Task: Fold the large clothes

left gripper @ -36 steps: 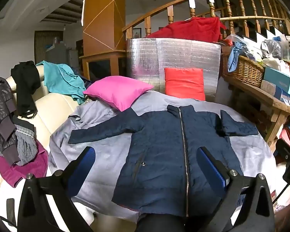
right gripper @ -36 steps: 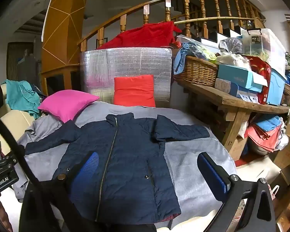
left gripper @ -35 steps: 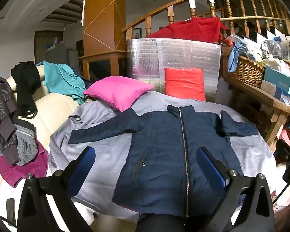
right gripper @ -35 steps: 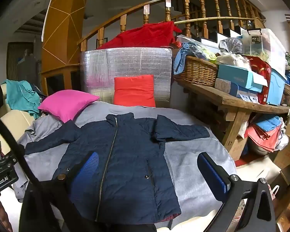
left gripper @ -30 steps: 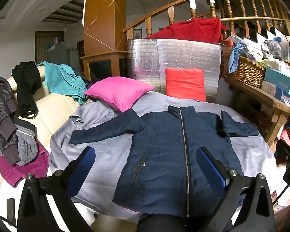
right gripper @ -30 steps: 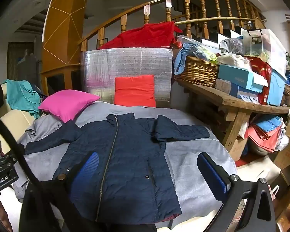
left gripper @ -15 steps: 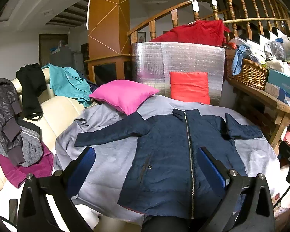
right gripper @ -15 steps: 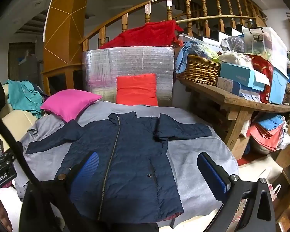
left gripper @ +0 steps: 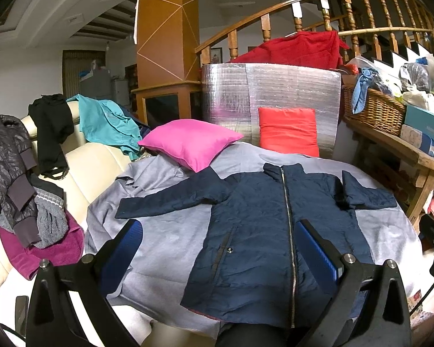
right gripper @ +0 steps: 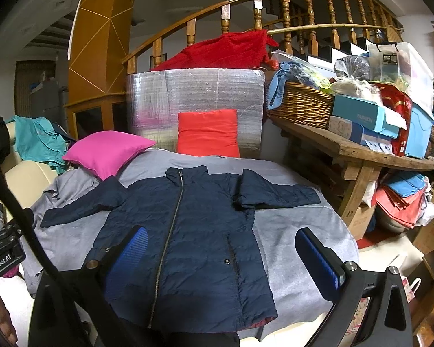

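Observation:
A navy quilted jacket [left gripper: 263, 225] [right gripper: 193, 225] lies flat, zipped, front up, on a grey sheet [left gripper: 165, 237] [right gripper: 298, 231] over a round surface. Both sleeves are spread out sideways, the right one bent near the shoulder. My left gripper [left gripper: 221, 245] hovers open above the jacket's lower hem, its blue pads [left gripper: 318, 248] wide apart and holding nothing. My right gripper [right gripper: 220, 254] is also open above the jacket's lower right part, empty between its blue pads [right gripper: 318, 260].
A pink cushion [left gripper: 191, 141] and a red cushion [left gripper: 288, 131] sit at the far edge, against a silver foil panel [left gripper: 272, 98]. A cream sofa [left gripper: 95, 162] piled with clothes is on the left. A wooden bench [right gripper: 358, 150] with basket and boxes stands right.
Both grippers have drifted slightly to the left and back; the jacket appears a little further right in the left wrist view. The jacket itself has not moved.

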